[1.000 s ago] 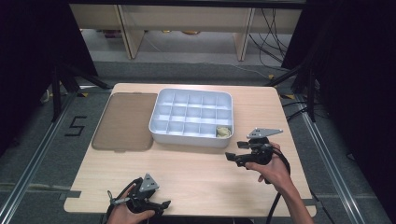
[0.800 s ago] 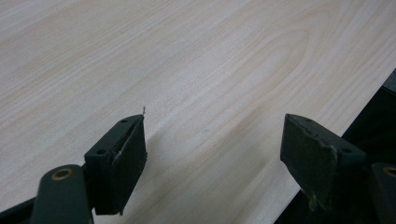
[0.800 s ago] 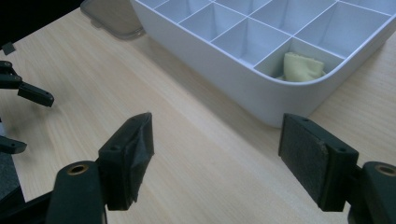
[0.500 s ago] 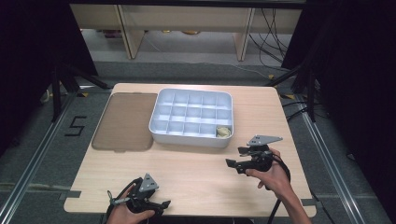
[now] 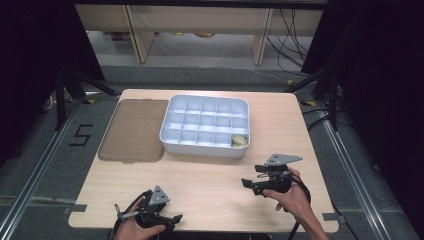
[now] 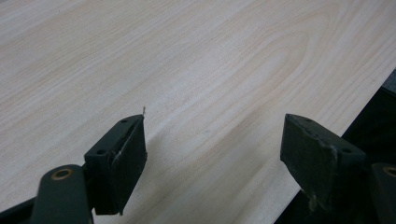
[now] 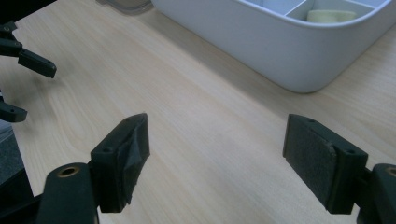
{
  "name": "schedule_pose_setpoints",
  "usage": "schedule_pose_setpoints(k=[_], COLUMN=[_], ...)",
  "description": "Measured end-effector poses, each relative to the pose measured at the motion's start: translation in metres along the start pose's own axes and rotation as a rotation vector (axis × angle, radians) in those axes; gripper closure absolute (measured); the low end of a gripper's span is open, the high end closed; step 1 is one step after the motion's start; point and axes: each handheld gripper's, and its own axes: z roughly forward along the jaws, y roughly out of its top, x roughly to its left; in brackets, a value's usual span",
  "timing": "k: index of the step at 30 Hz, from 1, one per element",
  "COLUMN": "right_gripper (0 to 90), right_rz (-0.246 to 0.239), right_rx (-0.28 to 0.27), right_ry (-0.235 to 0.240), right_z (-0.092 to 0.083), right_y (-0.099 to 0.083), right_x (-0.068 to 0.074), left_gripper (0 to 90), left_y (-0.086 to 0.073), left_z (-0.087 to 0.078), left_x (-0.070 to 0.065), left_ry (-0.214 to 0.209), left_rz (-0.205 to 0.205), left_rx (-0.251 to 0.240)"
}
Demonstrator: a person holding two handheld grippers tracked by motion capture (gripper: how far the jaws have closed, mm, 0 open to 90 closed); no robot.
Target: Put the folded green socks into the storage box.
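Note:
A white tray (image 5: 205,146) divided into several compartments stands at the middle of the wooden table (image 5: 200,180). A pale yellow piece (image 5: 239,141) lies in its near right corner compartment. My right gripper (image 5: 251,176) hangs low over the table in front of that corner, pointing left. It is open, its jaws have just been opening, and nothing is between them. In the right gripper view the right gripper (image 7: 217,140) frames bare wood, with the tray wall (image 7: 261,42) and the yellow piece (image 7: 329,16) beyond. My left gripper (image 5: 172,214) rests open at the near edge; the left gripper (image 6: 212,140) holds nothing.
A flat brown lid (image 5: 134,130) lies on the table just left of the tray. The table's near edge runs right beside the left gripper's jaw (image 6: 355,116). Dark floor and metal rails surround the table.
My right gripper has drawn back from the tray toward the near edge and sunk closer to the table. The left gripper has stayed where it was.

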Motion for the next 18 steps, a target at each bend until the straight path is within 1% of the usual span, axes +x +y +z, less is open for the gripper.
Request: schedule_pose_setpoints(k=[1, 2, 3, 4, 5, 6, 7, 8, 9, 10, 11, 12, 13, 15, 16, 17, 18], right_gripper=[23.7, 23.6, 23.4, 22.9, 22.6, 22.0, 20.9, 20.0, 19.5, 19.0, 18.1, 16.5, 15.9, 16.0, 16.0, 16.0, 16.0], right_rz=[0.009, 0.027, 0.014, -0.001, 0.025, -0.001, 0.023, 0.019, 0.005, 0.002, 0.023, 0.010, 0.015, -0.009, -0.009, 0.003, 0.019], right_rx=[-0.006, 0.007, -0.006, -0.006, 0.004, -0.014, -0.015, -0.011, -0.018, -0.010, -0.013, -0.012, -0.006, -0.002, -0.002, -0.005, -0.006], right_ry=[0.007, 0.004, 0.001, -0.003, 0.003, 0.020, 0.021, 0.015, 0.017, -0.003, 0.022, 0.022, 0.000, 0.000, 0.000, 0.001, 0.009], right_z=[0.001, 0.000, 0.000, 0.000, -0.001, 0.001, 0.000, 0.000, 0.000, -0.001, 0.000, 0.000, 0.000, 0.000, 0.000, 0.000, 0.000], right_y=[-0.002, -0.004, -0.006, -0.007, -0.009, -0.011, -0.013, -0.014, -0.016, -0.017, -0.019, -0.021, -0.023, -0.027, -0.027, -0.028, -0.032], right_x=[0.000, 0.001, 0.001, -0.001, 0.001, -0.002, 0.001, 0.002, 0.000, 0.001, 0.004, 0.003, 0.005, 0.005, 0.005, 0.007, 0.008], left_gripper=[22.0, 22.1, 22.0, 22.1, 22.0, 22.0, 22.0, 22.1, 22.1, 22.1, 22.0, 22.1, 22.1, 22.1, 22.1, 22.1, 22.0], left_y=[0.000, 0.000, 0.000, 0.000, 0.000, 0.000, 0.000, 0.000, 0.000, 0.000, 0.000, 0.000, 0.000, 0.000, 0.000, 0.000, 0.000], left_z=[0.000, 0.000, 0.000, 0.000, 0.001, 0.001, 0.001, 0.001, 0.001, 0.001, 0.001, 0.001, 0.001, 0.001, 0.001, 0.001, 0.000], left_x=[0.000, 0.000, 0.000, 0.000, 0.000, 0.001, 0.000, 0.000, 0.000, 0.000, 0.000, 0.000, 0.000, 0.000, 0.000, -0.001, -0.001], left_ry=[0.000, 0.003, -0.002, -0.001, 0.000, 0.003, 0.006, 0.006, 0.005, 0.006, 0.005, 0.005, 0.005, 0.003, 0.003, -0.001, 0.005], left_rz=[-0.002, -0.003, 0.000, 0.000, -0.001, 0.006, 0.005, 0.006, 0.006, 0.006, 0.006, 0.006, 0.007, 0.007, 0.007, -0.005, -0.009], left_rx=[-0.001, -0.001, -0.001, 0.000, 0.000, 0.003, 0.003, 0.003, 0.004, 0.002, 0.003, 0.003, 0.003, 0.003, 0.003, 0.000, 0.000])
